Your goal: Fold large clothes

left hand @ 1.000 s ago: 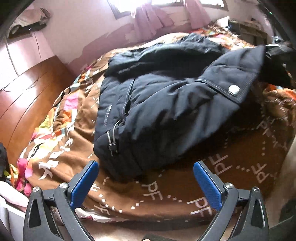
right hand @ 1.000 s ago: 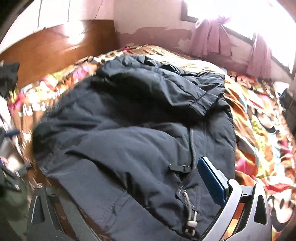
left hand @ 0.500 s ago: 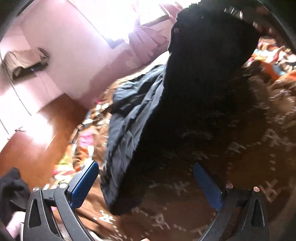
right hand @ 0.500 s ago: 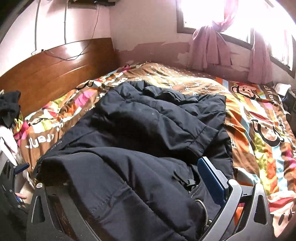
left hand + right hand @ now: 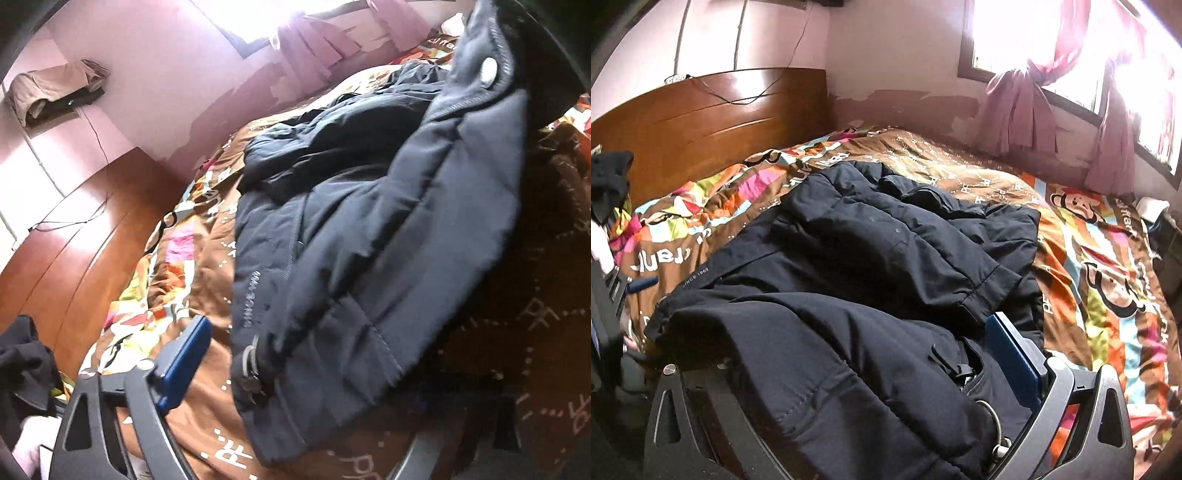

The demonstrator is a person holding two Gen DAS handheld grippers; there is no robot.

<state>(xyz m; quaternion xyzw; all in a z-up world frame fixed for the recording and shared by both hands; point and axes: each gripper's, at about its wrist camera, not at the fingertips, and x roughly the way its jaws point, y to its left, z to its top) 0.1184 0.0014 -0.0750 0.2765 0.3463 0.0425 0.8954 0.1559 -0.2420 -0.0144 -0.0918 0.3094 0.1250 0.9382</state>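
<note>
1. The bed's patterned quilt (image 5: 1100,280) spreads out below the wooden headboard (image 5: 701,122).
2. The dark padded jacket (image 5: 871,280) lies on the quilt, its near hem raised off it.
3. The right gripper (image 5: 849,398) is clenched on that hem, and fabric fills the space between its fingers.
4. The left gripper (image 5: 310,391) has just been closing; the jacket edge lies between its fingers, but I cannot tell whether the pads press it.
</note>
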